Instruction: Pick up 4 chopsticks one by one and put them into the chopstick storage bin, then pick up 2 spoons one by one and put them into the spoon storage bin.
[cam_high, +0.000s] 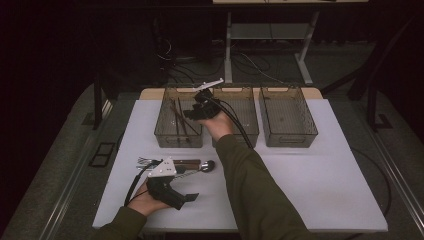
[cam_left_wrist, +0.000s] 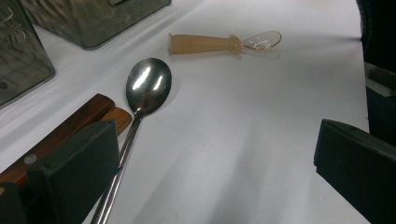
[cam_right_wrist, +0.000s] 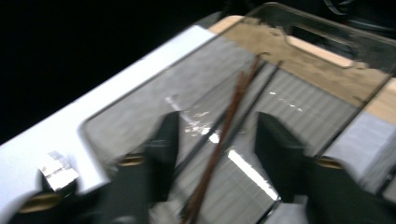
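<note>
Brown, thin chopsticks (cam_right_wrist: 233, 112) are lying lengthwise in the leftmost clear plastic bin (cam_high: 165, 131), directly beneath the right hand-held gripper (cam_right_wrist: 215, 133), whose parted jaws are gripping nothing. Nearer the person, the left hand-held gripper (cam_left_wrist: 215, 172) is gaping beside a steel spoon (cam_left_wrist: 142, 100).

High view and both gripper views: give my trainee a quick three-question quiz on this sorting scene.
1. How many bins stand at the back of the table?
2. True or false: the right tongs hang over the leftmost bin, which holds the chopsticks.
3. Which lies nearest the left tongs: A steel spoon, B translucent spoon?

Key: 1. three; 2. true; 3. A
</note>
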